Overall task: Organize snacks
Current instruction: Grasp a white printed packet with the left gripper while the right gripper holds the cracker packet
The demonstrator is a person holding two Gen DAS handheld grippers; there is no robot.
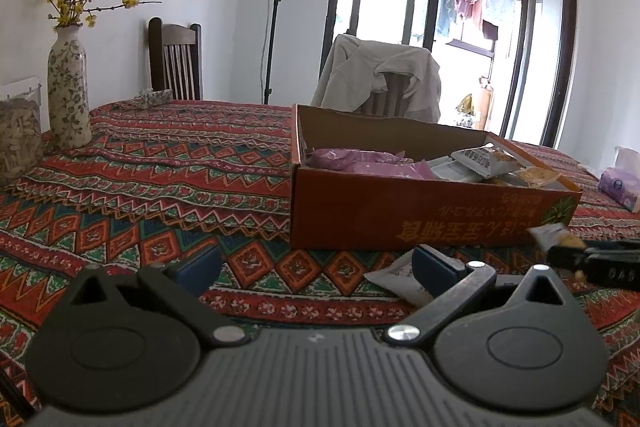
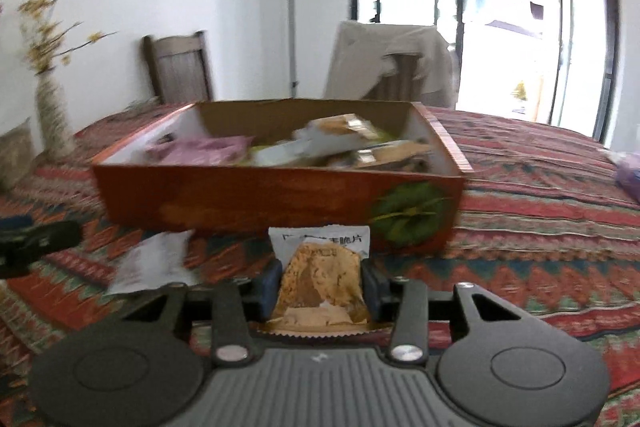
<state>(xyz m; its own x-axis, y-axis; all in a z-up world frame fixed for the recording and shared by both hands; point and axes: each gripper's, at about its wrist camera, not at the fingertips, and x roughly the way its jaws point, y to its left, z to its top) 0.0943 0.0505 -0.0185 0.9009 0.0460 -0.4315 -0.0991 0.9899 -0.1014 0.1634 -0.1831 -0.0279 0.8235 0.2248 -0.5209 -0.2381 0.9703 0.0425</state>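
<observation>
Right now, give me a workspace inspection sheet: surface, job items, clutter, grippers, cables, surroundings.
Surface: table under a red patterned woven tablecloth.
Job's things: open orange cardboard box holding purple and white snack packets; brown-and-white snack packet outside it, in front of the box; a white flat packet lies on the cloth.
Clutter: floral ceramic vase with yellow blossom twigs; clear jar of seeds; purple tissue pack.
Grippers: left gripper open, empty; right gripper shut on the snack packet.
Cables: one runs down the black tripod stand.
Surroundings: dark wooden chair, chair draped with beige cloth, glass balcony doors with hanging laundry.
</observation>
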